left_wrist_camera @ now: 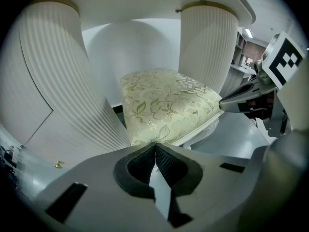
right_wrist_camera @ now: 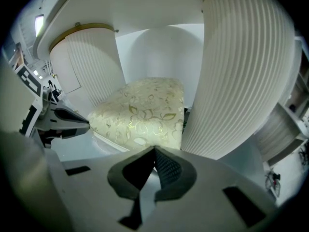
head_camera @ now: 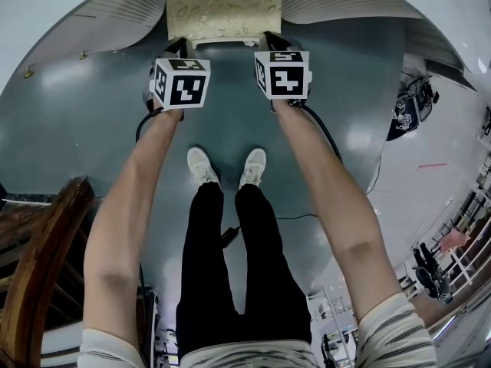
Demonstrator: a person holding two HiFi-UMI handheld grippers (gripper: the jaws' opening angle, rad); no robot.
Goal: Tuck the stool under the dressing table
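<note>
The stool stands on the grey floor in the kneehole of the dressing-table bench, between the two fluted pedestals. Its near cushion edge lies just outside the bench's front edge.

The left gripper and the right gripper sit side by side against that near edge, one toward each front corner of the cushion. In the left gripper view the left gripper has its jaws brought together with nothing between them, tips touching the cushion rim. The right gripper view shows the same for the right gripper: jaws together, holding nothing, nosed up to the stool.

The step in hand looks like the push itself, probably near its end. The next move calls for an even forward shove from both grippers, keeping the stool straight so that it clears both pedestals and slides wholly under the bench's front edge.
</note>
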